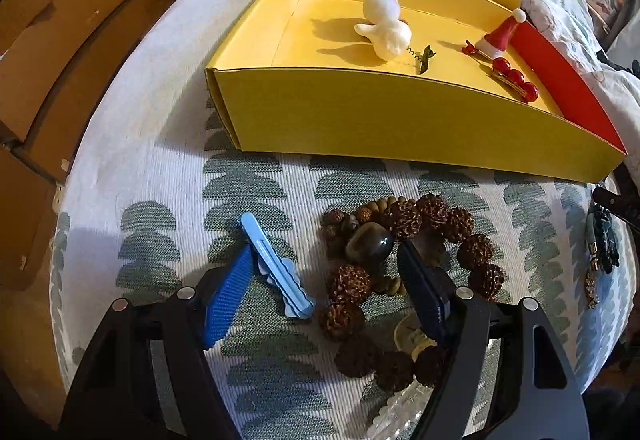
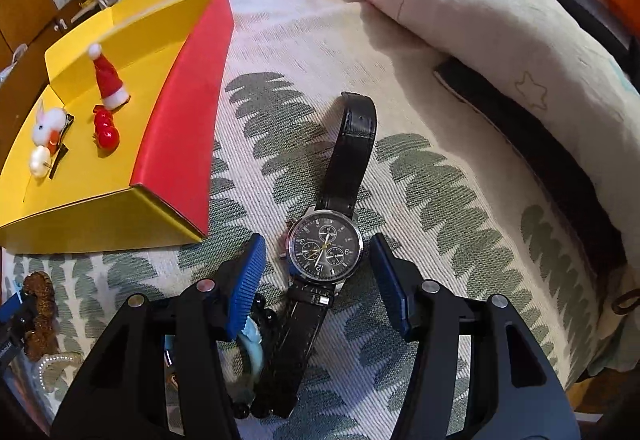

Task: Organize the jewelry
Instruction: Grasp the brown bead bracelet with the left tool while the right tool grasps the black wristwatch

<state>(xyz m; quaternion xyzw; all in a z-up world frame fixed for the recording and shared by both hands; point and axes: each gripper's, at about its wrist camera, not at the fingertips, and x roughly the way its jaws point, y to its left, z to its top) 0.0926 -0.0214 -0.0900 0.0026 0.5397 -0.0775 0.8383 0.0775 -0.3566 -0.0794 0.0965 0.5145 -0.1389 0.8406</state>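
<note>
watch (image 2: 325,249): lies on the patterned cloth (image 2: 440,176), right of the yellow box (image 2: 100,224), strap running near to far.
right gripper (image 2: 318,260): spread wide, nothing gripped; the dial sits between the fingertips, pads clear of the case on both sides.
left gripper (image 1: 320,272): also spread, empty, straddling the brown bead bracelet (image 1: 408,236); blue clip (image 1: 276,264) by its left finger.
likely next: close across the watch case.

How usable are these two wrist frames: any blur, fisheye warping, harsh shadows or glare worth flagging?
Left wrist view: sharp, but the fisheye bows the yellow box front edge; the bunny clip casts a hard shadow leftward; the lower corners go dark behind the left claw. Right wrist view: the watch dial is crisp, no glare hiding it; the box's red flap curves near the edge.
</note>
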